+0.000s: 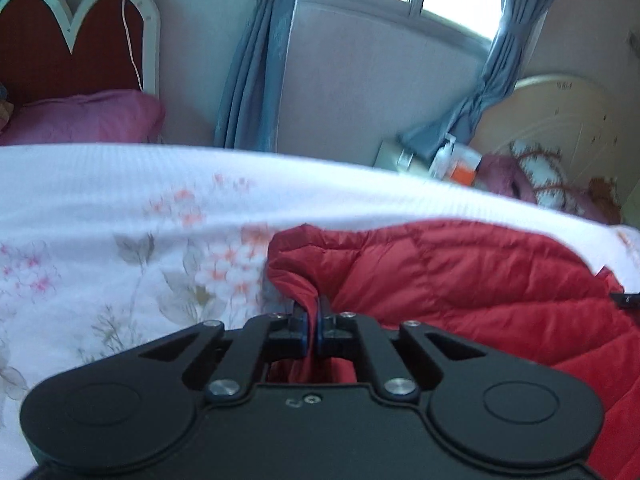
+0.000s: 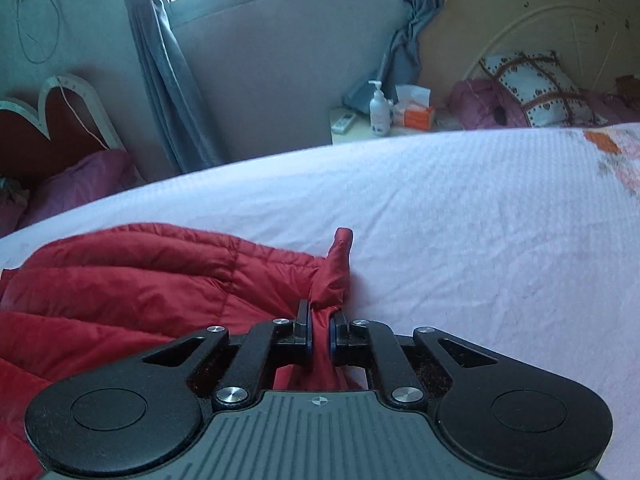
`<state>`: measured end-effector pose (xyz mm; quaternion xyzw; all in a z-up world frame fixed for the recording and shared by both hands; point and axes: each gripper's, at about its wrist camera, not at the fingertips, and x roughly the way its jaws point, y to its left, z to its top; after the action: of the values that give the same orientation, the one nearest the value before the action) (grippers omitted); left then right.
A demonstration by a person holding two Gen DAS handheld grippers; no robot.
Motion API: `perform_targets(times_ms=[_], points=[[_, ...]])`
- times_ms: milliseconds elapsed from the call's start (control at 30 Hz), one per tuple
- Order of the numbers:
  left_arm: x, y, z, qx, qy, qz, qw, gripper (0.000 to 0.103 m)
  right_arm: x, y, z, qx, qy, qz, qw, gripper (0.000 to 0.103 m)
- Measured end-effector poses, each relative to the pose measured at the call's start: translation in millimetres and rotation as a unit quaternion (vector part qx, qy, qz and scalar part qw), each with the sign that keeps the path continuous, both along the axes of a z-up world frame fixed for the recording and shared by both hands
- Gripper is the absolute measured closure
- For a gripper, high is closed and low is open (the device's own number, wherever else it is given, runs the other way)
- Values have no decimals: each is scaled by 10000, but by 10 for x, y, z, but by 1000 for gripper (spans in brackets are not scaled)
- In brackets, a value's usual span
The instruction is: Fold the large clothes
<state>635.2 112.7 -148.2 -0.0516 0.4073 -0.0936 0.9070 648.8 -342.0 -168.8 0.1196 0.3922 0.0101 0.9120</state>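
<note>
1. Because a big garment needs two holds, the red puffer jacket (image 1: 460, 280) lies spread on the bed (image 1: 120, 208), one corner per gripper.
2. The left gripper (image 1: 313, 316) has its jaws clamped on the jacket's left corner.
3. The right gripper (image 2: 320, 320) pinches the right corner, probably ready to lift and fold.
</note>
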Motion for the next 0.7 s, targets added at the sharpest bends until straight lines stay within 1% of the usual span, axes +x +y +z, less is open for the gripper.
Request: perform_targets(times_ms=[67,133,200,233,333,367,400,433,467,500,567,600,633,667,700], points=[[-10,0,-73,26,-36,29,10000,99,-16,-22,-80,107,-76,-90,9999,96],[-8,52,-92,-133,-51,115,9998,99,-25,-133,-110,456,-116,-288,9985,97],[-7,67,-77,-190,-48,146,9997,99,-26,-192,-107,575,-121,-339,9977,97],[-13,52,-65,-128,-55,124,9998,99,-22,-177,-103,506,-107,-308,9982,97],[-17,-40,-10,201,-82,35,9998,94,19,-69,-6,73,-8,-150,9999,96],[-17,-54,12,308,-77,66,9995,82,26,-26,18,-40,43,-125,9999,95],[-39,-61,63,439,-99,166,9988,73,28,0,53,-135,88,-174,9997,77],[-86,-56,133,513,-210,260,9981,54,-6,33,115,-333,32,-299,9990,39],[-188,-34,237,507,-456,325,9971,41,-121,70,221,-472,-253,-390,9978,26],[-323,-15,354,465,-718,369,9957,39,-237,82,316,-423,-573,-367,9968,22],[-606,4,556,318,-941,335,9945,43,-493,151,478,-144,-821,-147,9964,23],[-781,-1,645,234,-1030,310,9939,43,-638,237,560,-172,-936,-49,9954,35],[-978,-12,715,105,-1164,285,9927,43,-783,324,623,-219,-1025,84,9945,42],[-1167,-64,765,23,-1218,221,9923,43,-934,452,694,-276,-1098,233,9933,43],[-1353,-141,800,58,-1274,107,9918,43,-1108,590,746,-303,-1172,379,9919,43]])
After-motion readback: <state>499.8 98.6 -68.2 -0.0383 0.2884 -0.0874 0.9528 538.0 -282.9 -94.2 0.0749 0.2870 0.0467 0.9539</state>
